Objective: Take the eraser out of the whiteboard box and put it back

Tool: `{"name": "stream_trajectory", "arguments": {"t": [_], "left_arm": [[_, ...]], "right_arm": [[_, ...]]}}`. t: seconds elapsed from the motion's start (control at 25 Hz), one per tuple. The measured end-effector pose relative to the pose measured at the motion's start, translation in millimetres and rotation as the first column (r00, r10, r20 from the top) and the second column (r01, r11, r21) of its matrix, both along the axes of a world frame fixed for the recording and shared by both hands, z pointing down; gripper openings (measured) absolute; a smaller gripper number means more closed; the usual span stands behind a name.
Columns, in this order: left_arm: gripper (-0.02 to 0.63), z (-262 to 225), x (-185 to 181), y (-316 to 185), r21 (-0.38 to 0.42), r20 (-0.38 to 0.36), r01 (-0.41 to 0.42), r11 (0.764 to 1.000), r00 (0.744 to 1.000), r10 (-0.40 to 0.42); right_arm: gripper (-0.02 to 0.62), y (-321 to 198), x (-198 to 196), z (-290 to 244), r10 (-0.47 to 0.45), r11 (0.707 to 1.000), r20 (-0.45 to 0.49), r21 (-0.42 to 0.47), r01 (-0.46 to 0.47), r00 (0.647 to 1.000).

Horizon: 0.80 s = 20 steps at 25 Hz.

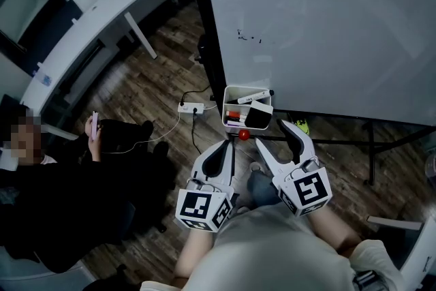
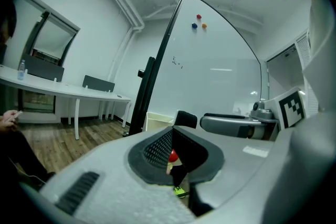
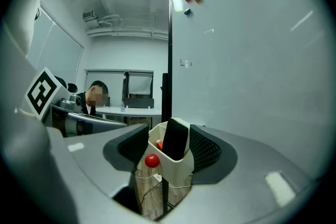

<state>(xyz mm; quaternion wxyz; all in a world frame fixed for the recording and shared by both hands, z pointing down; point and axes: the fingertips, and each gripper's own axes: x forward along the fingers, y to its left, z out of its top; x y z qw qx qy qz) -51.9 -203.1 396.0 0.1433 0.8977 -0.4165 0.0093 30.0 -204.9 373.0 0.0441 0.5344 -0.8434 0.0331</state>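
A white box [image 1: 234, 95] hangs at the whiteboard's [image 1: 327, 24] lower left edge. The black eraser [image 1: 257, 116] stands upright in its near right corner beside several markers. A small red knob [image 1: 243, 135] sits just below the box. My right gripper [image 1: 274, 134] is open, just short of the box and below it, with nothing between its fingers. In the right gripper view the box [image 3: 178, 165] and eraser [image 3: 176, 139] show ahead between the open jaws of the right gripper [image 3: 169, 140]. My left gripper [image 1: 228, 145] is shut and empty, a little below and left of the box.
A seated person [image 1: 82, 167] holding a phone [image 1: 94, 123] is close on the left. A power strip [image 1: 191, 107] with cables lies on the wood floor by the whiteboard's black post [image 1: 204, 31]. Stand legs [image 1: 371, 146] run under the board. A white desk [image 1: 102, 17] stands behind.
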Motion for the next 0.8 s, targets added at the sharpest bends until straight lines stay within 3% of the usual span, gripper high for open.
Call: {"name": "stream_trajectory", "arguments": {"t": [0.28, 0.8], "left_arm": [[0.005, 0, -1, 18, 0.002, 0.003, -0.015, 1.0, 1.0, 0.015], [0.003, -1, -4, 58, 0.008, 0.013, -0.044, 0.999, 0.999, 0.044]], "right_arm": [[0.202, 23, -2, -3, 0.021, 0.999, 0.009, -0.024, -0.021, 1.0], [0.095, 69, -19, -5, -0.019, 1.0, 0.041, 0.003, 0.019, 0.999]]}}
